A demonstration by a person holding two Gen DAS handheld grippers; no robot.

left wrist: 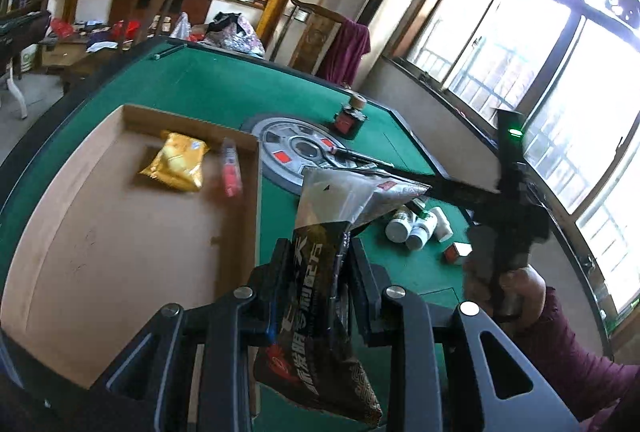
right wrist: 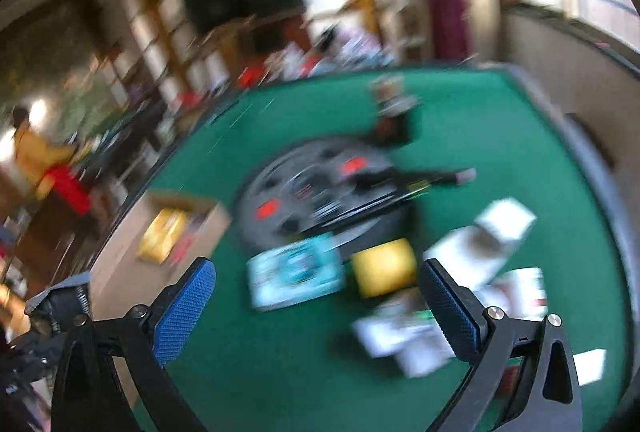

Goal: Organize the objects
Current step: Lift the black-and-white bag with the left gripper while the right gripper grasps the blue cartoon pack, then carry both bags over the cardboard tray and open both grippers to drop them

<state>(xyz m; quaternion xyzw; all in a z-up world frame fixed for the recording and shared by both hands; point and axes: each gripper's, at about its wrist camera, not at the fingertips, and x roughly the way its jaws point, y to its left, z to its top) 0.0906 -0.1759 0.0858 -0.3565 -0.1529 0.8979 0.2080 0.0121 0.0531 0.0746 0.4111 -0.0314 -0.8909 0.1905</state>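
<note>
The left gripper (left wrist: 316, 272) is clamped on a dark foil pouch (left wrist: 320, 312); both pads press on its middle section. The pouch is black and brown with pale printed characters and a red emblem near its lower end. Its upper end is silver, creased and folded over to the right. The long axis runs from the lower end near the camera up and away to the silver end, nearly upright in the left wrist view, leaning slightly right at the top. The pouch hangs above the green felt table (left wrist: 224, 88), just beside the right wall of the cardboard tray (left wrist: 100, 232).

Inside the tray lie a gold snack bag (left wrist: 176, 162) and, near the right wall, a small red-and-white item (left wrist: 231, 168) that is blurred.

The right gripper (right wrist: 316, 308) stands wide open with nothing between its blue pads (right wrist: 184, 308). Its view is heavily blurred. Below it on the felt lie a teal-and-white pack (right wrist: 294, 272), a yellow block (right wrist: 384, 266) and white bottles (right wrist: 404, 340). In the left wrist view, white bottles (left wrist: 416, 226) lie to the right of the pouch.

A grey round centre panel (left wrist: 296, 152) sits in the middle of the table.
</note>
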